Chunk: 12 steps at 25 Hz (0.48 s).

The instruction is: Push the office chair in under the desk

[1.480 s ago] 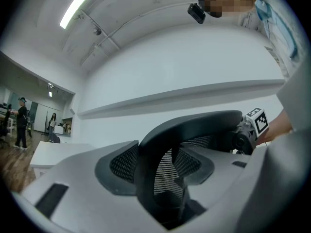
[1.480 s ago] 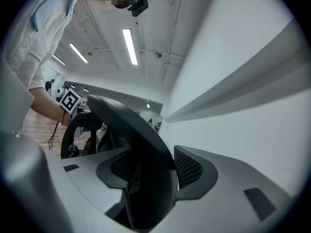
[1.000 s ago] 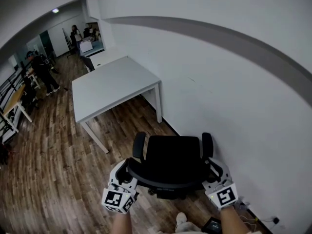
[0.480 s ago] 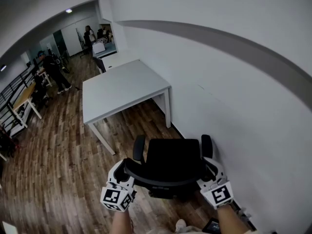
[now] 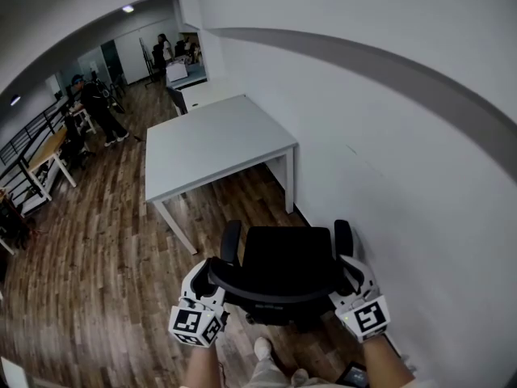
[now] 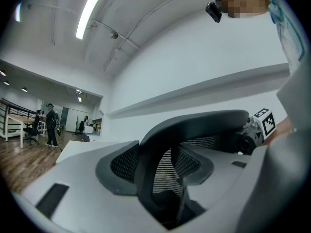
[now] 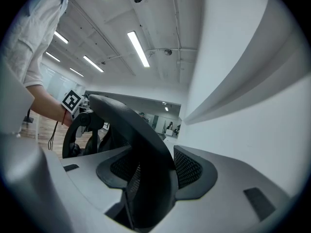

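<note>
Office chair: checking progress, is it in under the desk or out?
Out. The office chair stands on the wood floor short of the desk, with floorboards showing between them.

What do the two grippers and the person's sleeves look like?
The left gripper and the right gripper both have pale grey plastic bodies with black parts. Each carries a white cube printed with black square markers. The jaws are broad and pale grey, with dark mesh-textured pads. The person wears a loose white sleeve.
</note>
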Motion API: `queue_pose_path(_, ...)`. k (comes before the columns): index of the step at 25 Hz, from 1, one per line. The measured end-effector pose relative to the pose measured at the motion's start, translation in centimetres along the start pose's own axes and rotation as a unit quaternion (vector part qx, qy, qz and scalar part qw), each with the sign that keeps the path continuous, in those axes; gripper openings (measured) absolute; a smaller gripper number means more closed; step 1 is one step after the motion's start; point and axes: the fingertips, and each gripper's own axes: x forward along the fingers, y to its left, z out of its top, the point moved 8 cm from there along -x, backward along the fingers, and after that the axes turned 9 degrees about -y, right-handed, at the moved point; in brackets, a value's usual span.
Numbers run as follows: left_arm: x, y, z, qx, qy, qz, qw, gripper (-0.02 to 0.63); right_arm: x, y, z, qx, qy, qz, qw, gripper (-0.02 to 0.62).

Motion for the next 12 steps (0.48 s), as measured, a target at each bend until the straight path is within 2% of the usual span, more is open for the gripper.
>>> queue_pose_path(12, 3.6, 5.1, -0.4, 0.003, 0.002, 0.009, 0.9999, 0.204, 7.0, -1.5, -1.2, -0.001, -0.011, 0.01, 1.0, 0.239)
